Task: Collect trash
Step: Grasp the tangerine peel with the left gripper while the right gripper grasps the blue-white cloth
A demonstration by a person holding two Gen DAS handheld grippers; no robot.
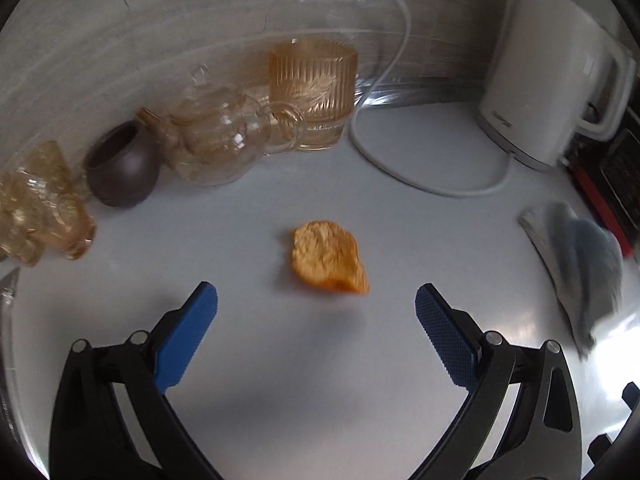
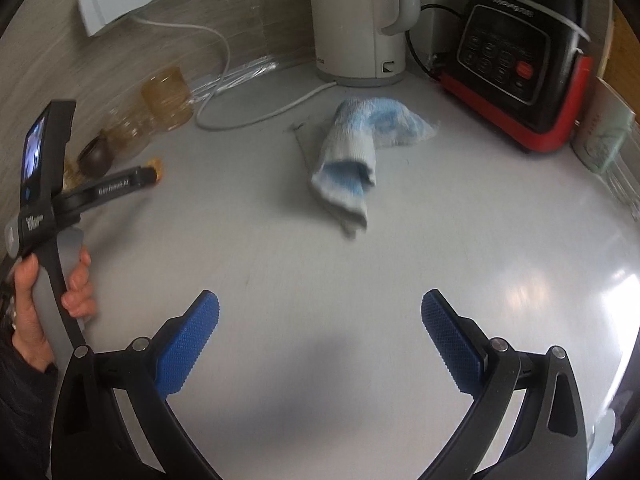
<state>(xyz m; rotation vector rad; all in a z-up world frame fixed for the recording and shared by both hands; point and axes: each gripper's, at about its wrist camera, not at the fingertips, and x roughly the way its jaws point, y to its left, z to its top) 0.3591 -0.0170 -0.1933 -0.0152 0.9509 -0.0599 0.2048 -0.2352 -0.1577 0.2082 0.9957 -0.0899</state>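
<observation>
The left gripper (image 1: 316, 296) hovers spread wide, empty, just short of an orange peel scrap (image 1: 327, 257) on the white counter (image 1: 400, 240). The right gripper (image 2: 320, 304), also spread, faces a blurred blue-white cloth (image 2: 356, 160); the peel there is mostly hidden.

I see a pale grey countertop (image 2: 360, 280) — glossy, catching soft light at right. Behind it runs a beige streaked wall (image 1: 140, 40).
</observation>
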